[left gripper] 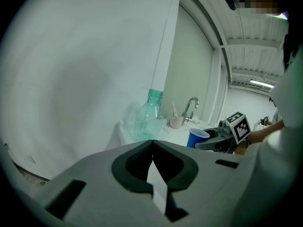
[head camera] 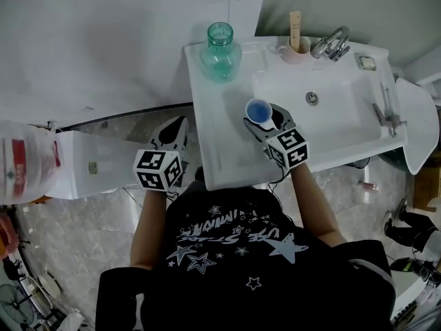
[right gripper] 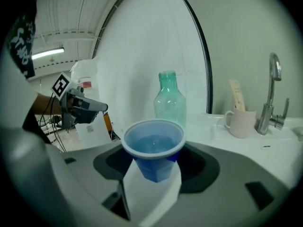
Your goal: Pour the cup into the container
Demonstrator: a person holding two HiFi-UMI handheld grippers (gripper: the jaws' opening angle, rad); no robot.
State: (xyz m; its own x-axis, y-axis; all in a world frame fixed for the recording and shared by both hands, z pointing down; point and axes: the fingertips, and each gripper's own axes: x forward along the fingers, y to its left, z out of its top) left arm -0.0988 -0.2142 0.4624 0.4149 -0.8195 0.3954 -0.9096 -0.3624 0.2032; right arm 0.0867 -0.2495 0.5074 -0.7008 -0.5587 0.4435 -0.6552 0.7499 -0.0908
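Observation:
A blue plastic cup (head camera: 259,109) with liquid in it stands upright between the jaws of my right gripper (head camera: 263,118), held just above the white sink counter (head camera: 213,123). In the right gripper view the cup (right gripper: 154,143) fills the middle and the right gripper (right gripper: 154,168) is shut on it. The clear green bottle (head camera: 220,49), open-topped, stands at the counter's back left corner, beyond the cup (right gripper: 169,103). My left gripper (head camera: 175,127) hangs off the counter's left edge, shut on nothing (left gripper: 152,142), with the bottle (left gripper: 148,118) ahead of it.
A pink mug (head camera: 298,48) holding a stick stands beside the chrome faucet (head camera: 331,44) at the back of the sink basin (head camera: 331,116). A white bag with red print (head camera: 24,161) and a white box (head camera: 89,165) lie to the left, below the counter.

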